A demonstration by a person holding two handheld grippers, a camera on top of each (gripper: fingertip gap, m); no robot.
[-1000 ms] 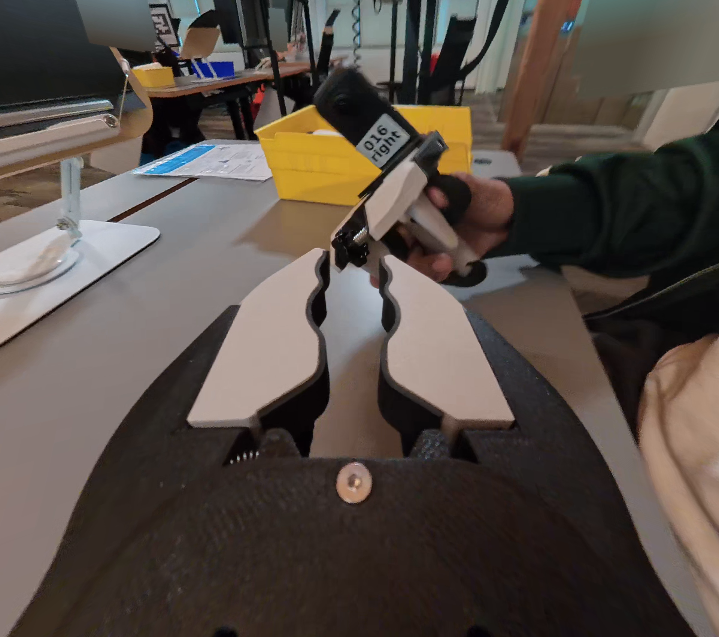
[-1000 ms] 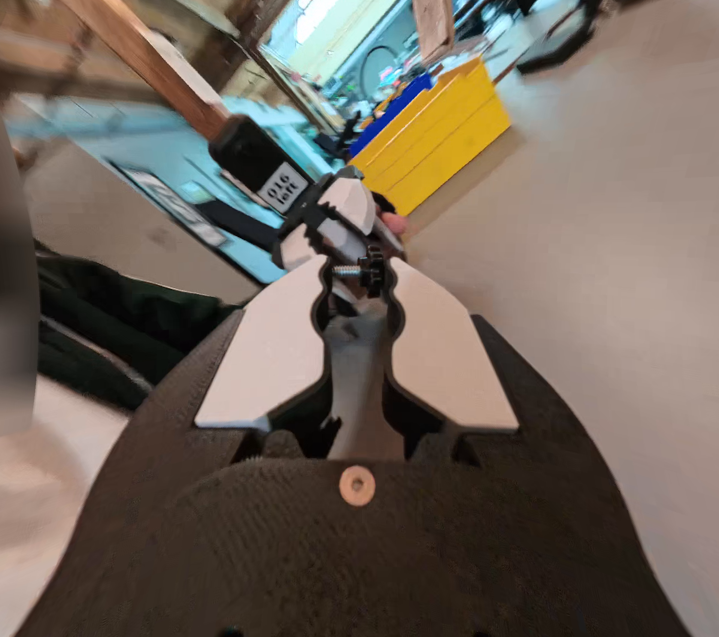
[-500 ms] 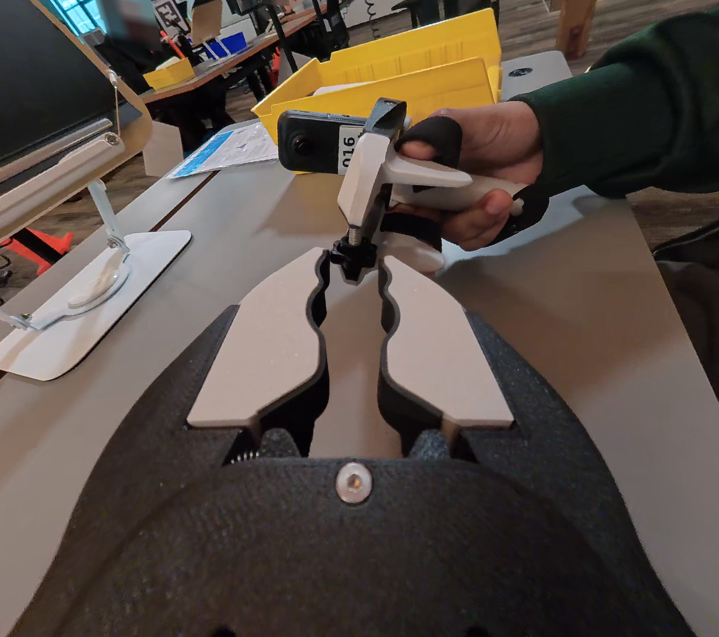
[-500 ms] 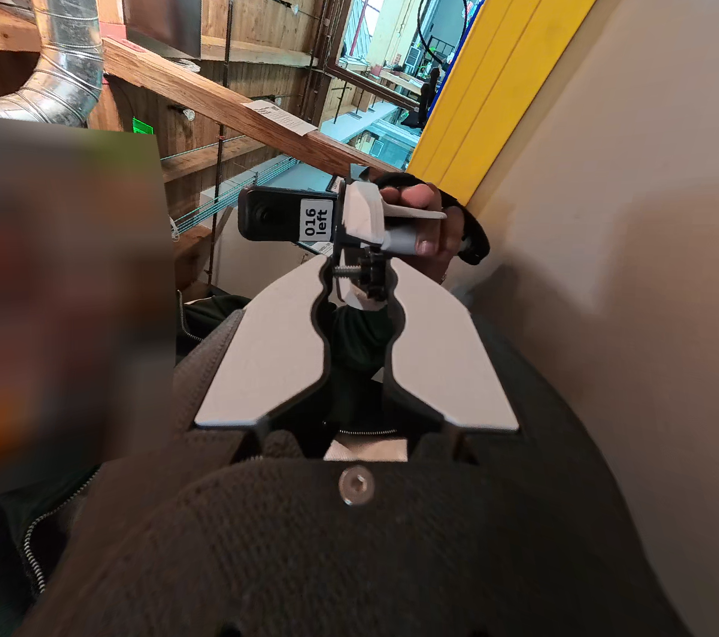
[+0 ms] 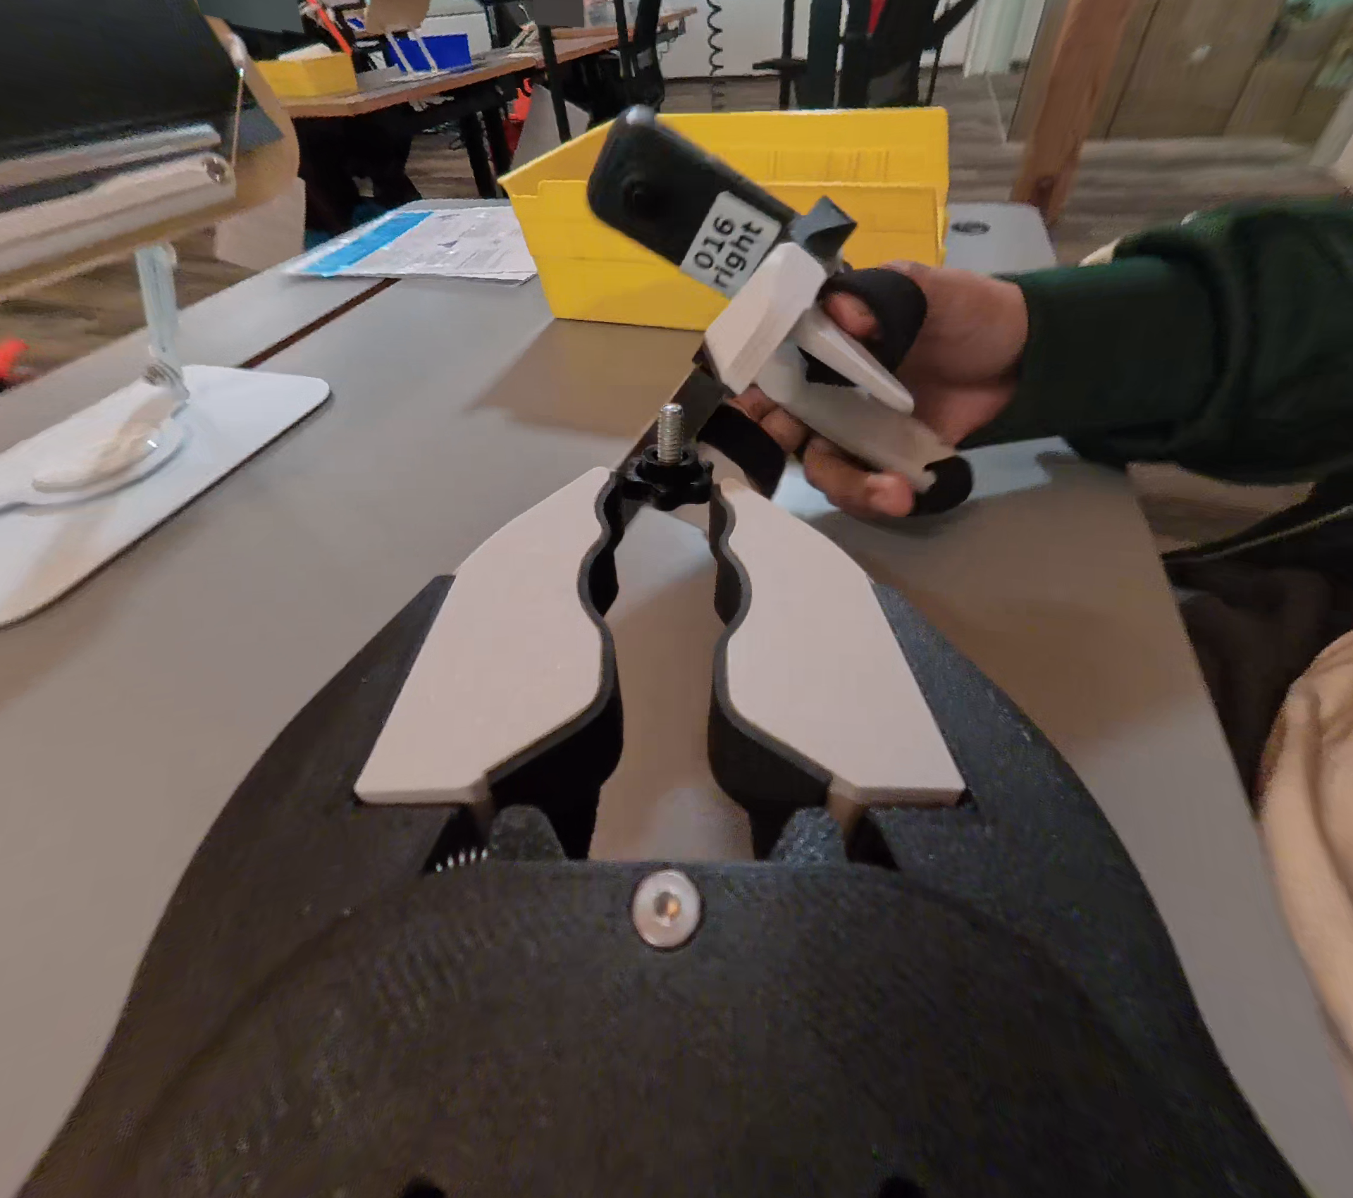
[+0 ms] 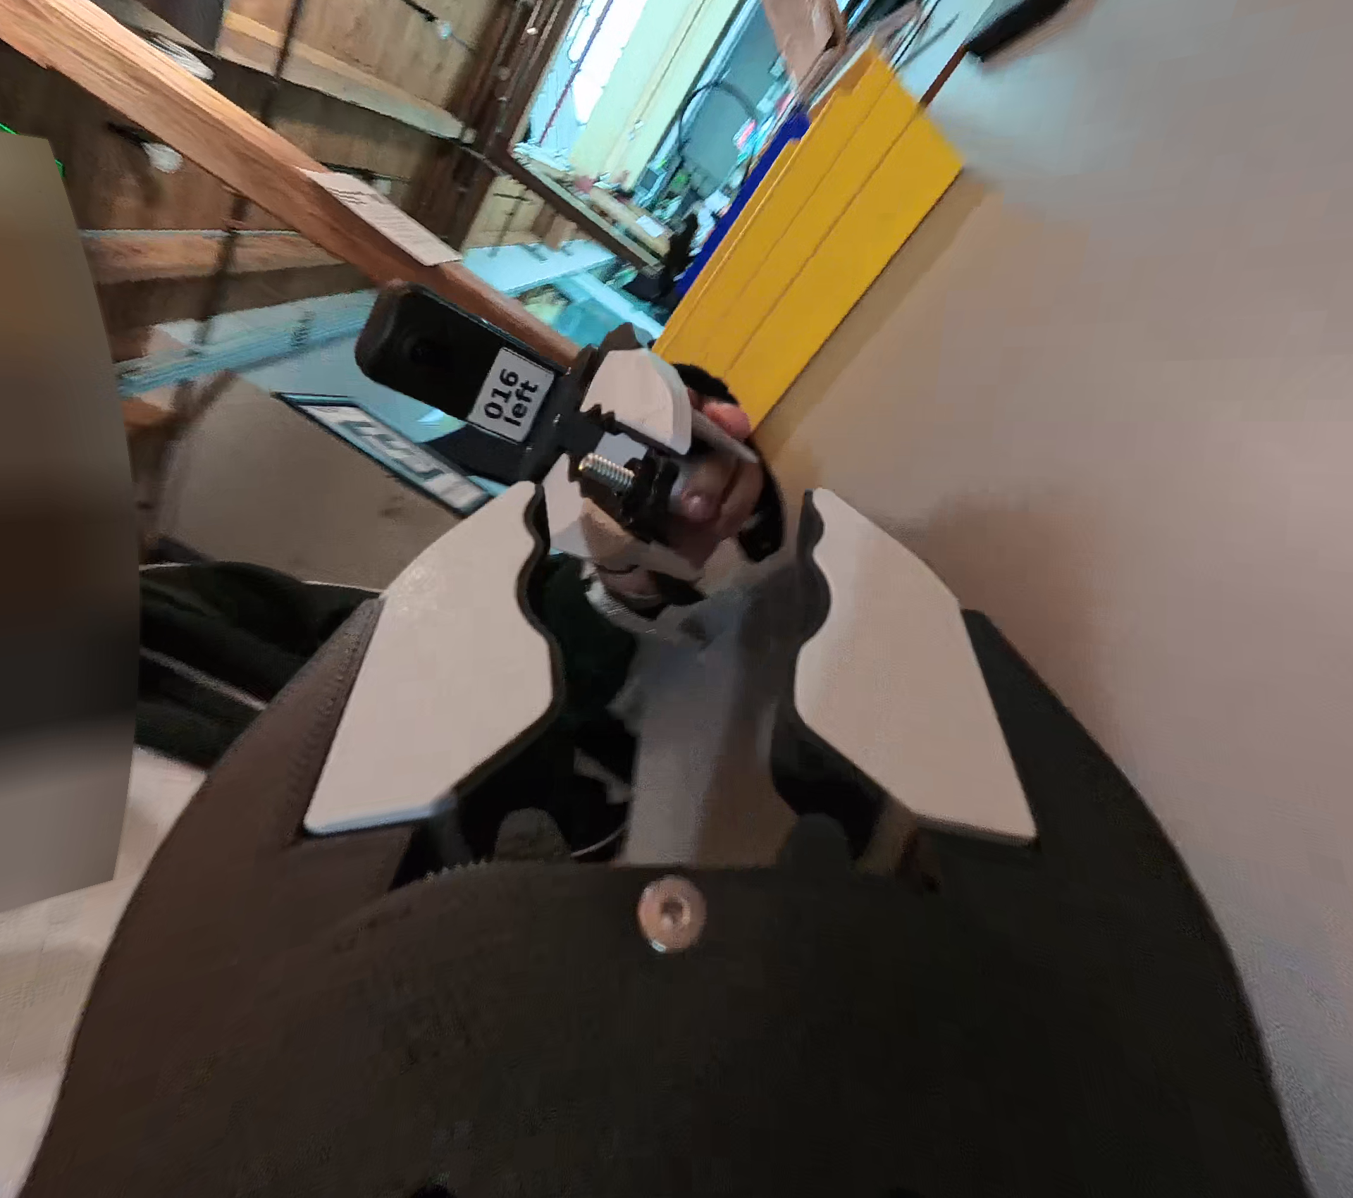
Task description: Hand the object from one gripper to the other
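The object is a black star-knob screw point(image 5: 665, 479) with a bare threaded stud pointing up. My left gripper point(image 5: 662, 493) is shut on its knob at the fingertips, above the grey table point(image 5: 351, 489). My right gripper point(image 6: 671, 496) is open, its jaws spread wide and empty. The screw also shows in the right wrist view point(image 6: 622, 483), just beyond the right fingertips and apart from them. A hand holds the right gripper's white handle point(image 5: 813, 357) to the right of the screw.
A yellow bin point(image 5: 732, 284) stands on the table behind the screw. A monitor stand's white base point(image 5: 161, 438) is at the left, with a printed sheet point(image 5: 432, 244) behind it. The person's green sleeve point(image 5: 1171, 343) is at the right. The grippers are tip to tip, or close to it.
My right gripper was shut on the screw. It has opened wide and drawn back a little. My left gripper keeps hold of the screw.
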